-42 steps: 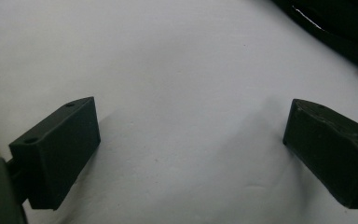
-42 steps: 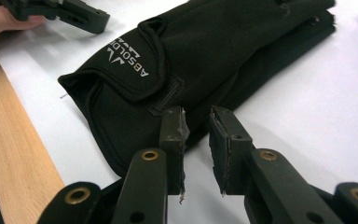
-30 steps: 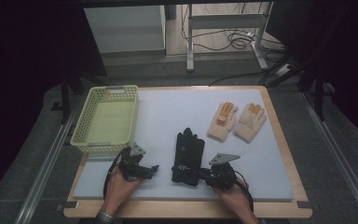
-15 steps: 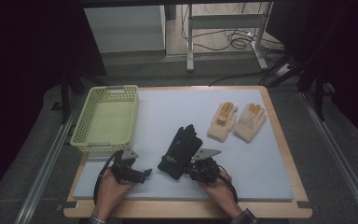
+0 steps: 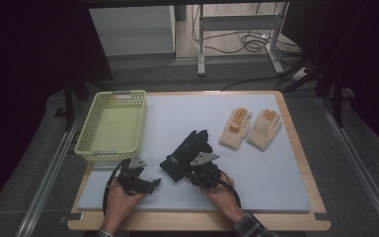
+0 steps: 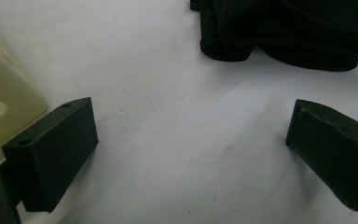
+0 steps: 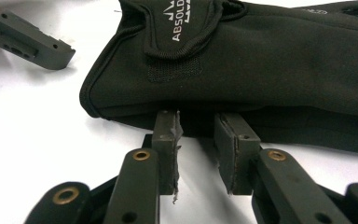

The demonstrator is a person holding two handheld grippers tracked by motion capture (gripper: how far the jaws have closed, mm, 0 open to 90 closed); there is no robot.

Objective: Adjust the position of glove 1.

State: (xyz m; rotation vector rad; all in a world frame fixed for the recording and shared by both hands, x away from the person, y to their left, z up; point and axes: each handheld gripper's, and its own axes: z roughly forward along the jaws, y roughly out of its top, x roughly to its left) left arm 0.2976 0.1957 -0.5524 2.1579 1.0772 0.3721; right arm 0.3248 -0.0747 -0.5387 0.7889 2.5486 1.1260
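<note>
Right gripper [image 5: 193, 173], held in the person's right hand [image 5: 222, 190] near the front edge of the counter [image 5: 276, 168], points at the wrist end of a pair of black gloves [image 5: 185, 153]. Seen from the right gripper view, its two jaws stand a narrow gap apart, their tips right at the lower edge of the black gloves' [image 7: 261, 65] cuff; whether they pinch any fabric cannot be told. Those gloves lie stacked near the middle of the counter, fingers pointing away toward the far right. Left gripper [image 5: 153, 183], in the left hand [image 5: 121, 195], rests low over the counter just left of the gloves, its jaws spread wide with nothing between them but bare white surface [image 6: 177, 140]; the glove cuffs [image 6: 279, 32] lie just beyond its tips. A yellow-green basket [image 5: 113, 126] sits at the left of the counter. Two cream gloves [image 5: 249, 129] with orange fingertips lie side by side at the far right, well apart from the black pair.
</note>
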